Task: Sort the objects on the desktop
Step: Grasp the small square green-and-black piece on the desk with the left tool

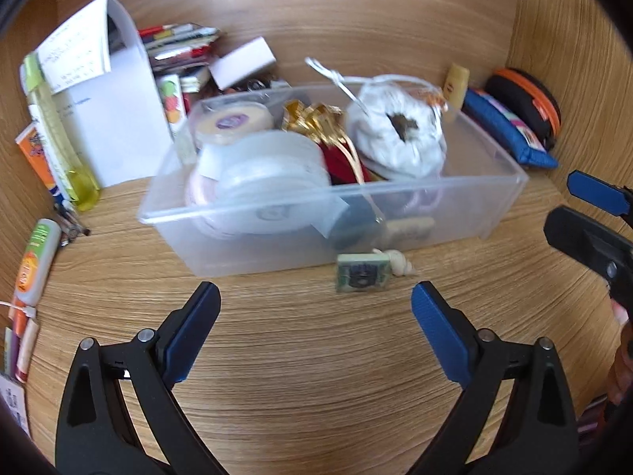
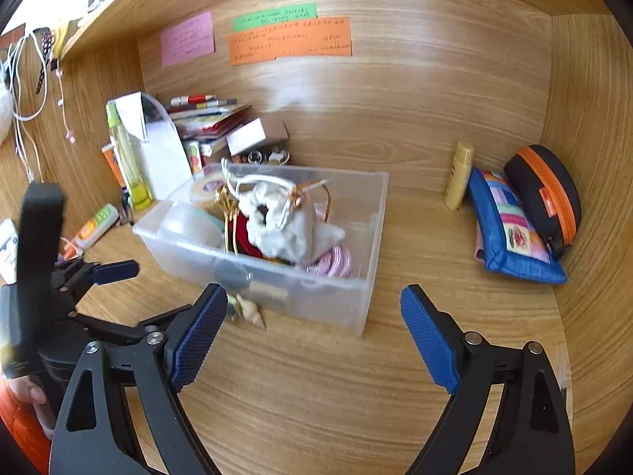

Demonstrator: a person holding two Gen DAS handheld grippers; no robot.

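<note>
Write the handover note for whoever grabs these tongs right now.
Left tongs: open, empty, over bare desk in front of the bin.
Right tongs: open, empty, also facing the bin.
Bin: already holds tape rolls, a white pouch and ribbon.
Loose: a shell and a small square card on the desk against the bin's front wall.
Left to do: probably those two; nothing gripped yet.

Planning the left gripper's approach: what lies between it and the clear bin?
In the left wrist view: bare desk, then a small green square piece and a seashell against the clear bin.
</note>
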